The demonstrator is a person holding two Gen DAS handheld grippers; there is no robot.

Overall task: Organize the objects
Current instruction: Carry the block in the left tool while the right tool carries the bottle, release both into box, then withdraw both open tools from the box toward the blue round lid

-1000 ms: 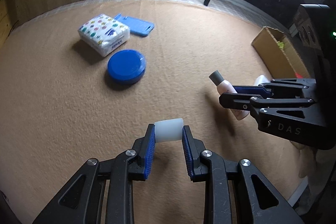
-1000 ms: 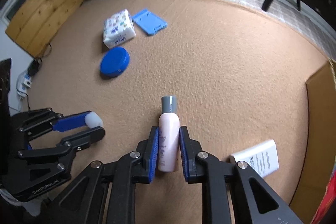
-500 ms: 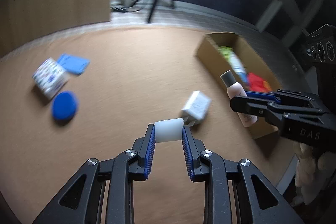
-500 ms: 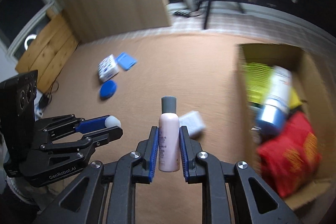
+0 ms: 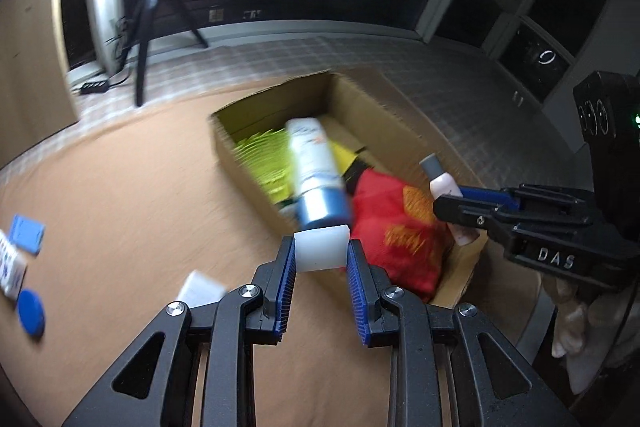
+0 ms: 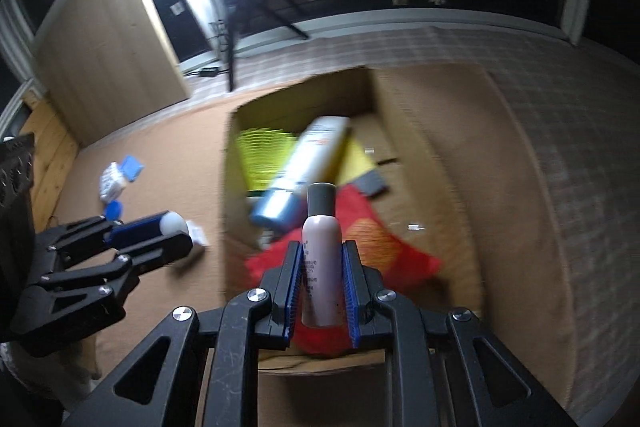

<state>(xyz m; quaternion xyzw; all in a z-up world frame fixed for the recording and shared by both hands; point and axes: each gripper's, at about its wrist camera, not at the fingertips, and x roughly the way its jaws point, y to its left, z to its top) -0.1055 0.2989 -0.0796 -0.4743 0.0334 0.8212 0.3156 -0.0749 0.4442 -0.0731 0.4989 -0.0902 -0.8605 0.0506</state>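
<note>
Cardboard box (image 6: 420, 147) below; pink bottle (image 6: 322, 251) clamped upright between right tongs (image 6: 320, 291).

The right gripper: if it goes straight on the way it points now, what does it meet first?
Probably the red bag in the cardboard box. The right gripper, shut on the pink bottle, seems aimed there; blur leaves depth uncertain.

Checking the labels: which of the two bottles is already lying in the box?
The large white bottle with the blue end, lying in the cardboard box. The small pink bottle is clamped in the right gripper.
</note>
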